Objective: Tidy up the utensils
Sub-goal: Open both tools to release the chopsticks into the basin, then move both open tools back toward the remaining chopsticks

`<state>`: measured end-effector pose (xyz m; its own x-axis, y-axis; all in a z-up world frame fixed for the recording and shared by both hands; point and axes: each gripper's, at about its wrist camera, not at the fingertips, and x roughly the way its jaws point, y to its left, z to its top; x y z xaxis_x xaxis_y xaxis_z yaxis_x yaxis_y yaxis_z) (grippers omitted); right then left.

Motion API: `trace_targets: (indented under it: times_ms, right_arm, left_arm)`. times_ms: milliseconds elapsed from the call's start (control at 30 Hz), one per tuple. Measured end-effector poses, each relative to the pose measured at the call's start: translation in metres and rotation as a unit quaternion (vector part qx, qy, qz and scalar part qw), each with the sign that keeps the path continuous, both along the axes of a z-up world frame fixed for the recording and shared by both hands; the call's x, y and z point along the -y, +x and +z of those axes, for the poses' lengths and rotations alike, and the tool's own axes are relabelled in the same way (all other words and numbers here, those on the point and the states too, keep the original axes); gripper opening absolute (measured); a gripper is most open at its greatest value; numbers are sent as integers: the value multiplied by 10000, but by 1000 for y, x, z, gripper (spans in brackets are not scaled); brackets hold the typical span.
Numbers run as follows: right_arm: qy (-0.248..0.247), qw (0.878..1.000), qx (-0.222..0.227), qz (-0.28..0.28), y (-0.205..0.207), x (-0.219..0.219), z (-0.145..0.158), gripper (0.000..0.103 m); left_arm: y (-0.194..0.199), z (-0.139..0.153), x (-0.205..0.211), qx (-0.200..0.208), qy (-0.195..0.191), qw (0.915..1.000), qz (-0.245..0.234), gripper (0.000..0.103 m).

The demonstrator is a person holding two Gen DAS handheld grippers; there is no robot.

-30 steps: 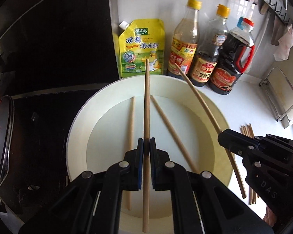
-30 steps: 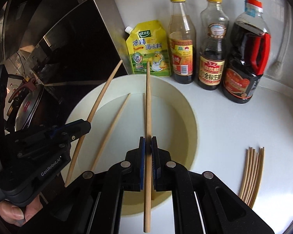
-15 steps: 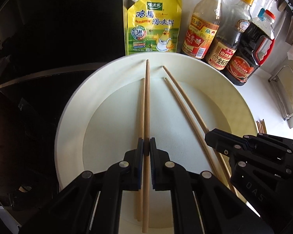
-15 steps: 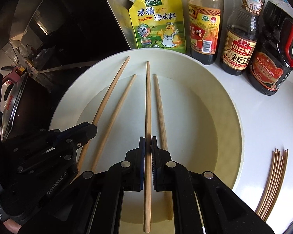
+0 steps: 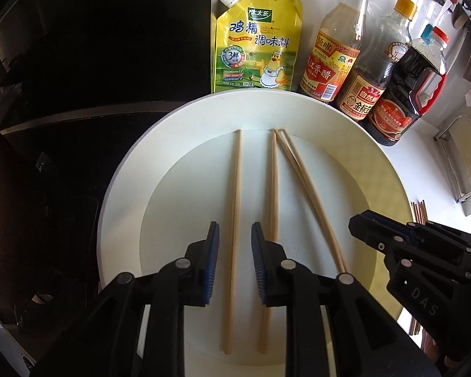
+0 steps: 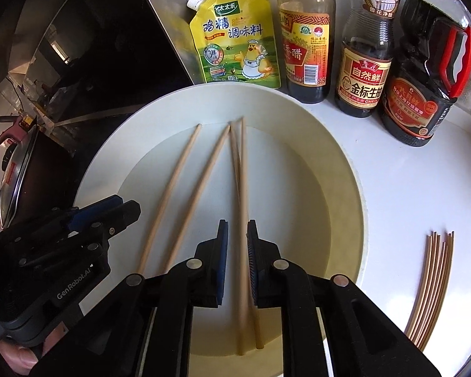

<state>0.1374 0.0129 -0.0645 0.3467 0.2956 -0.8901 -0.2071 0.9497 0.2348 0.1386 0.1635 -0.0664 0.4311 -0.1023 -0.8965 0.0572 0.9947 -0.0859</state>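
Left gripper [image 5: 235, 259]: jaws opening, blue pads clear of the chopstick [image 5: 234, 220] that lies between them on the plate floor; nothing gripped. Right gripper [image 6: 237, 259]: jaws also opening, a chopstick [image 6: 242, 207] running between the pads, slightly blurred near its lower end, pads not pressing on it.

Four chopsticks in all lie lengthwise on the white round plate [image 5: 132, 169], thin tips toward the far rim; the two under the right gripper lie close together, nearly touching.

Behind the plate, against the wall: yellow seasoning pouch [image 5: 257, 44], vinegar bottle [image 5: 336, 50], two dark soy sauce bottles [image 6: 367, 59]. On the white counter [image 6: 408, 172] right of the plate, a loose bundle of chopsticks [image 6: 430, 286]. Dark cooktop [image 5: 62, 125] to the left
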Motion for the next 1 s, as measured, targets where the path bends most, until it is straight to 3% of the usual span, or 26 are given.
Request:
trace_targets:
  times_ms: [367, 700, 867, 1000]
  right_arm:
    - [32, 9999, 61, -133, -17, 14, 10, 12]
    - [182, 9982, 332, -463, -45, 41, 31, 17]
    - [262, 9964, 441, -678, -59, 58, 38, 22]
    - [287, 9948, 511, -833, -70, 74, 42, 22]
  left_arm:
    - [-11, 10, -2, 114, -60, 9999, 17, 25]
    - [-25, 26, 21, 211, -14, 9995, -249, 27]
    - [-36, 36, 40, 319, -18, 9984, -465, 41]
    - [-46, 42, 56, 386, 10, 9972, -633, 43]
